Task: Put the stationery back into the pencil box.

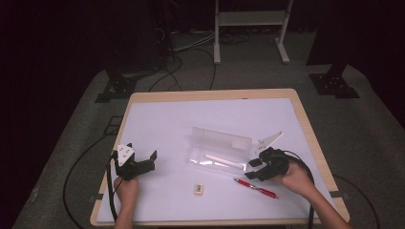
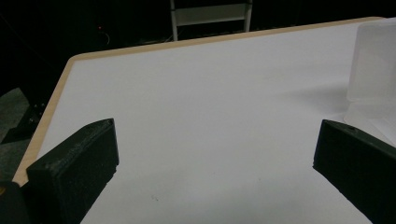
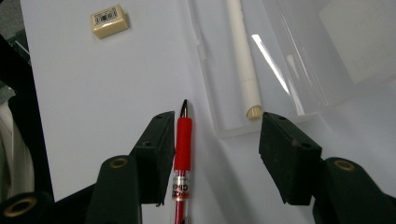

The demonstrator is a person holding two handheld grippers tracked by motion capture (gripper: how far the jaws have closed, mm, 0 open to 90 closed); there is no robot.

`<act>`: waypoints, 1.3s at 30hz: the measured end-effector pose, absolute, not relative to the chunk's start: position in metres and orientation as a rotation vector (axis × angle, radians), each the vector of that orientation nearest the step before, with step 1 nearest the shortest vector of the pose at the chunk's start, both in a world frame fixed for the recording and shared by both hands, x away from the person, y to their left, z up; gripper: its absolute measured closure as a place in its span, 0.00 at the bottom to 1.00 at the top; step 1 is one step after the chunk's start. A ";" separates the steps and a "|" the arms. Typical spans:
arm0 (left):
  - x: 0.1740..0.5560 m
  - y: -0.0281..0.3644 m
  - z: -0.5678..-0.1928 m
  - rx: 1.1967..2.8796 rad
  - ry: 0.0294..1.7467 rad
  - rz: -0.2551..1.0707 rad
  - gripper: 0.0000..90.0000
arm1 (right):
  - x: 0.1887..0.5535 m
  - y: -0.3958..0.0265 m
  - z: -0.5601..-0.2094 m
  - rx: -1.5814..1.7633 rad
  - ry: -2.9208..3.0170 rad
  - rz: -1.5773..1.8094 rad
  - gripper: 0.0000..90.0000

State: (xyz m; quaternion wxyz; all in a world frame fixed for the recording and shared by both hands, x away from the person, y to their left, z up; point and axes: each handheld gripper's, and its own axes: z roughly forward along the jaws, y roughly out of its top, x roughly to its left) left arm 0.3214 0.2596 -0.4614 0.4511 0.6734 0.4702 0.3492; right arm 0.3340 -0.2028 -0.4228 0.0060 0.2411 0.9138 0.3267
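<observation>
Right gripper [image 1: 254,168]: jaws spread partway, nothing pinched. In the right gripper view the red pen [image 3: 182,154] lies on the table between the jaws, tight beside one pad; can't tell whether they touch. The other pad sits just outside the near end wall of the clear pencil case [image 1: 219,151]. The case is open with its lid up; a cream-white pen [image 3: 243,60] lies in its tray.

Left gripper [image 1: 141,162]: jaws spread wide, empty, over bare table [image 2: 196,116], well apart from everything else.

The eraser [image 1: 198,189] sits alone near the front edge, left of the red pen. There's open room across the table's left half and behind the case.

The red pen's rear end is cut off at the bottom of the right gripper view. The case's walls are hard to trace through the glare.
</observation>
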 end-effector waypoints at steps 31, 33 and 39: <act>0.321 0.259 -0.461 1.665 1.163 0.863 0.00 | 0.304 -0.217 -0.435 0.762 2.877 0.964 0.51; 0.321 0.259 -0.461 1.666 1.162 0.863 0.00 | 0.303 -0.217 -0.437 0.760 2.883 0.962 0.52; 0.321 0.259 -0.461 1.666 1.162 0.864 0.00 | 0.301 -0.216 -0.441 0.765 2.888 0.965 0.54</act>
